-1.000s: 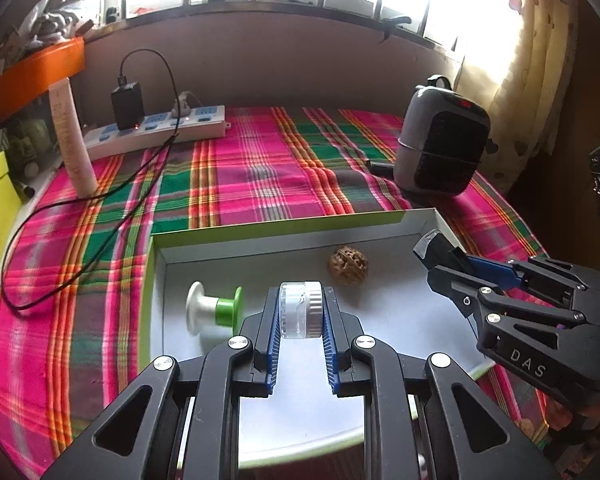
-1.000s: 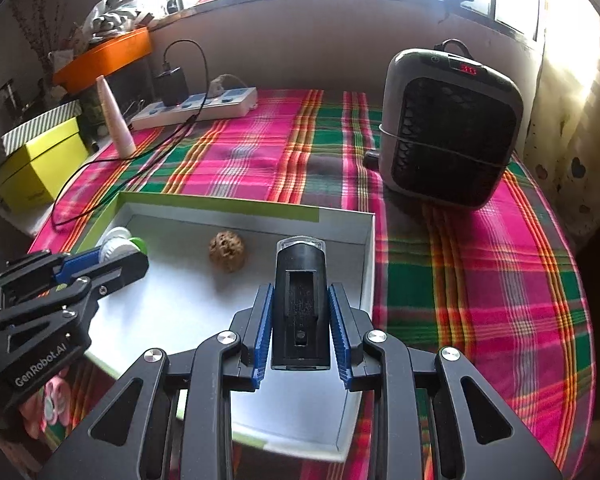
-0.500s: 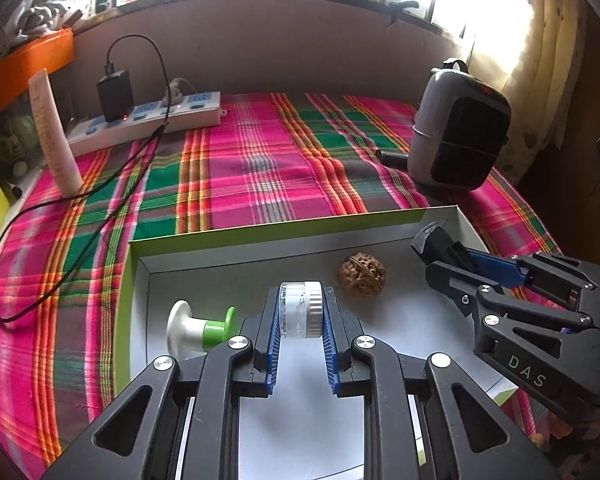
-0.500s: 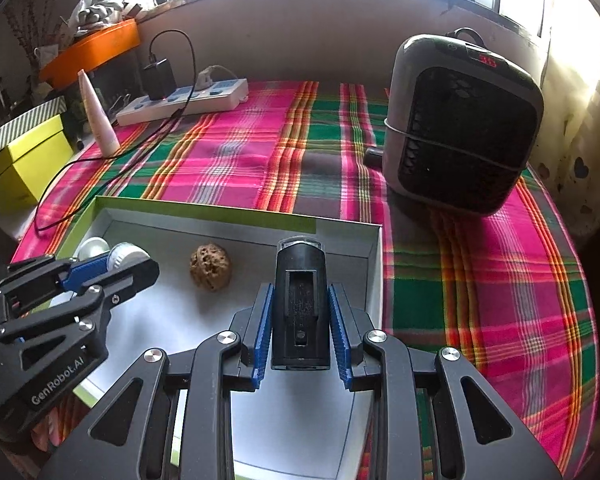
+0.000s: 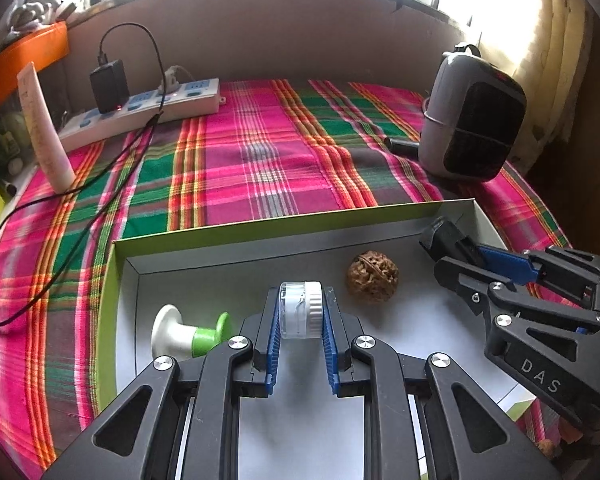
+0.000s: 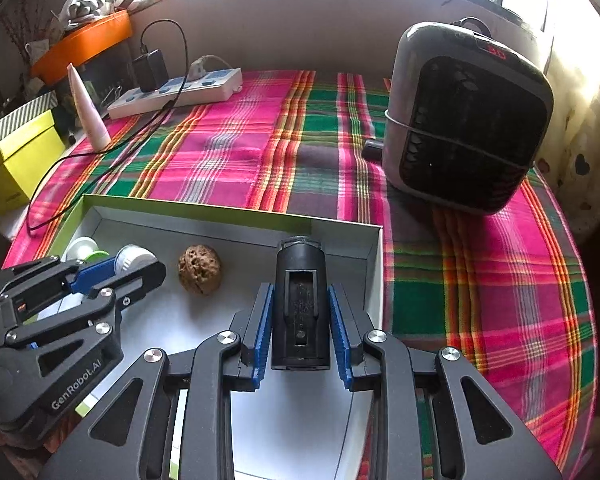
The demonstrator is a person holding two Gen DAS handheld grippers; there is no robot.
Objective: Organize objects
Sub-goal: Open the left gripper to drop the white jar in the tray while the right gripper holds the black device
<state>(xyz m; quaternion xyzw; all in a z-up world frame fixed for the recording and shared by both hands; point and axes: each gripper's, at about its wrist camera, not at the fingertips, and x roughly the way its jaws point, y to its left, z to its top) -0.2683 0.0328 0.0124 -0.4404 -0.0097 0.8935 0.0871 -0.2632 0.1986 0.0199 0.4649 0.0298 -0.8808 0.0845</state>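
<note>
My left gripper (image 5: 300, 312) is shut on a small clear jar with a white lid (image 5: 300, 310) and holds it over the white tray with green sides (image 5: 260, 236). My right gripper (image 6: 300, 320) is shut on a black cylindrical device (image 6: 300, 304) above the tray's right part (image 6: 340, 236). A walnut (image 5: 373, 278) lies in the tray between the two grippers; it also shows in the right wrist view (image 6: 200, 274). A white and green spool (image 5: 188, 336) lies in the tray's left part. The right gripper shows in the left wrist view (image 5: 460, 250), and the left gripper in the right wrist view (image 6: 132, 266).
A grey and black heater (image 6: 464, 120) stands at the back right on the plaid cloth (image 5: 260, 168). A power strip with a black charger (image 5: 148, 108) and cable lies at the back left, next to a pink tube (image 5: 44, 132). A yellow box (image 6: 20, 164) stands at the far left.
Both grippers have moved forward and lower over the tray with their objects still held. The tray and walnut look nearer.
</note>
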